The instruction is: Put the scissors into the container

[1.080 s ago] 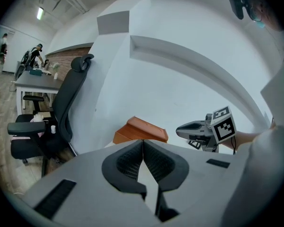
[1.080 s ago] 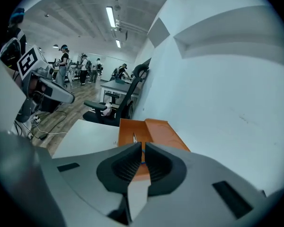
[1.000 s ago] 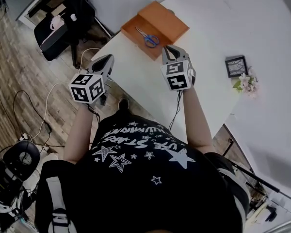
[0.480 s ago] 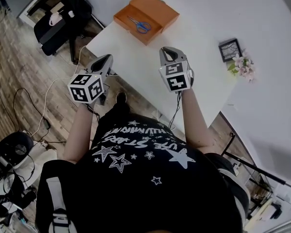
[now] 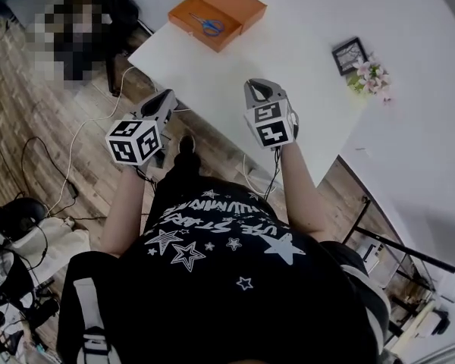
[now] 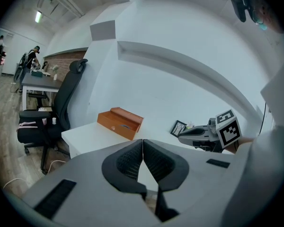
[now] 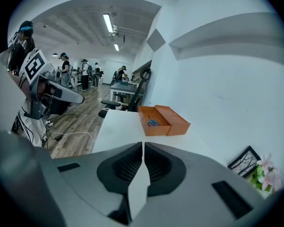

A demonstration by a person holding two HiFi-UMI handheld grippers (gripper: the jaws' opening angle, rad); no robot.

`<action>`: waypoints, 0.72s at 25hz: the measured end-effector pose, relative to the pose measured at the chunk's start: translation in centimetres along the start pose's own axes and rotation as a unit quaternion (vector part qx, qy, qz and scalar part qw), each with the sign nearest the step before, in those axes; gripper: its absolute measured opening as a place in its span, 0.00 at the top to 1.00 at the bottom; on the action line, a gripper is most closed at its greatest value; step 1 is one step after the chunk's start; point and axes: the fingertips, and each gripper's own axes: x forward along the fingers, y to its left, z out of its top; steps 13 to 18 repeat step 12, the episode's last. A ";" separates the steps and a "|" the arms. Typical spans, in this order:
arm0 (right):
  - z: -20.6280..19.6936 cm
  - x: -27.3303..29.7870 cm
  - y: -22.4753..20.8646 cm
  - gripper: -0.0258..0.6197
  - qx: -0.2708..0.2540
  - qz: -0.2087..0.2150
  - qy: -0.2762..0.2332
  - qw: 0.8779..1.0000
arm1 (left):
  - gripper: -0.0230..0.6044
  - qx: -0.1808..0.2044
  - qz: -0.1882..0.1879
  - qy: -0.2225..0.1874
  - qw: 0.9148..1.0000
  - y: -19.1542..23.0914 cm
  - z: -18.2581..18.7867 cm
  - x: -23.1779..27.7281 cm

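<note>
A white table (image 5: 288,44) fills the upper part of the head view, with wood flooring (image 5: 30,127) to its left. An orange container (image 5: 216,12) stands open on the table's far corner, at about 11 o'clock from the right gripper (image 5: 256,86). The right gripper hangs above the table's near part, its jaws clenched tip to tip with nothing between them. The left gripper (image 5: 167,95) is at its 9 o'clock, seemingly just off the table edge over the floor, jaws likewise pressed together and empty. A small dark picture frame (image 5: 349,55) lies at roughly 2 o'clock from the right gripper, with pink flowers (image 5: 368,78) just beside it. The blue-handled scissors (image 5: 206,26) lie inside the container, well apart from both grippers.
</note>
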 end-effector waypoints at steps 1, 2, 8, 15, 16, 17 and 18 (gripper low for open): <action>-0.5 -0.7 0.3 0.88 0.001 0.000 0.001 1.000 | 0.93 0.001 -0.002 0.004 1.000 -0.6 -0.5 -0.2; -1.0 -1.4 0.5 0.88 0.002 0.000 0.002 1.000 | 0.93 0.002 -0.006 0.007 1.000 -1.2 -0.9 -0.4; -4.2 -6.4 1.3 0.88 0.012 -0.012 0.009 1.000 | 0.93 0.009 -0.025 0.012 1.000 -5.3 -2.8 -2.0; -7.0 -9.5 1.6 0.88 0.022 -0.017 0.022 0.999 | 0.93 0.005 -0.035 0.020 0.999 -8.2 -4.6 -3.1; -7.0 -9.5 1.6 0.88 0.022 -0.017 0.022 0.999 | 0.93 0.005 -0.035 0.020 0.999 -8.2 -4.6 -3.1; -7.0 -9.5 1.6 0.88 0.022 -0.017 0.022 0.999 | 0.93 0.005 -0.035 0.020 0.999 -8.2 -4.6 -3.1; -7.0 -9.5 1.6 0.88 0.022 -0.017 0.022 0.999 | 0.93 0.005 -0.035 0.020 0.999 -8.2 -4.6 -3.1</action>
